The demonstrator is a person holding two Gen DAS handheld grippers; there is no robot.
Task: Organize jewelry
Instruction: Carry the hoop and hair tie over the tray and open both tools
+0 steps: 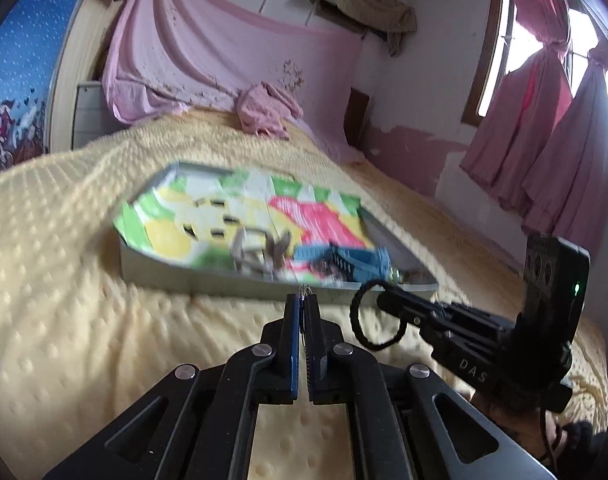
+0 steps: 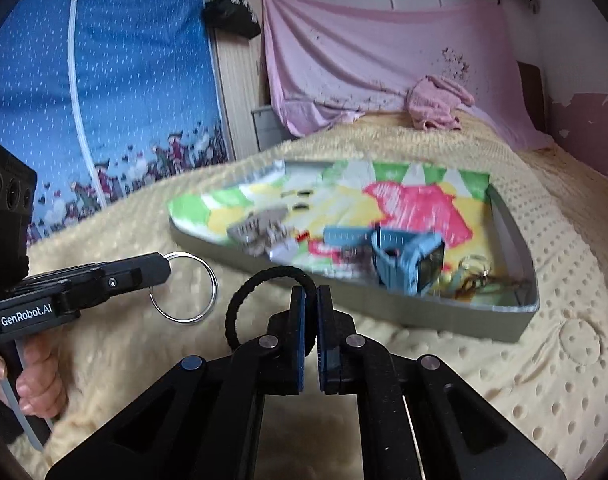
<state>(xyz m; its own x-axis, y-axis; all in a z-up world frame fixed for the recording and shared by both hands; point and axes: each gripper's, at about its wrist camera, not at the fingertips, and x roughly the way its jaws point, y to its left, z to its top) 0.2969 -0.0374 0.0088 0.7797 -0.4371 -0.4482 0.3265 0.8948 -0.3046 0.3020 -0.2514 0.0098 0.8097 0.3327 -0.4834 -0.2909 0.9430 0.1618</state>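
Black hair tie (image 2: 264, 304) and steel ring (image 2: 184, 288) are each pinched, with the tray (image 2: 383, 312) dead ahead.
Your right hand-held gripper (image 2: 309, 292) clamps the tie; your left hand-held gripper (image 1: 302, 300) clamps the ring, both short of the tray's near edge on the bed (image 2: 543, 360), right slightly nearer.

Tray (image 2: 403, 314) on bed (image 2: 543, 380); box (image 2: 403, 260) inside tray.

The left tongs (image 1: 303, 300) are closed, pinching a thin silver bangle (image 2: 184, 287). The right tongs (image 2: 311, 294) are closed on a black hair tie (image 2: 240, 304).
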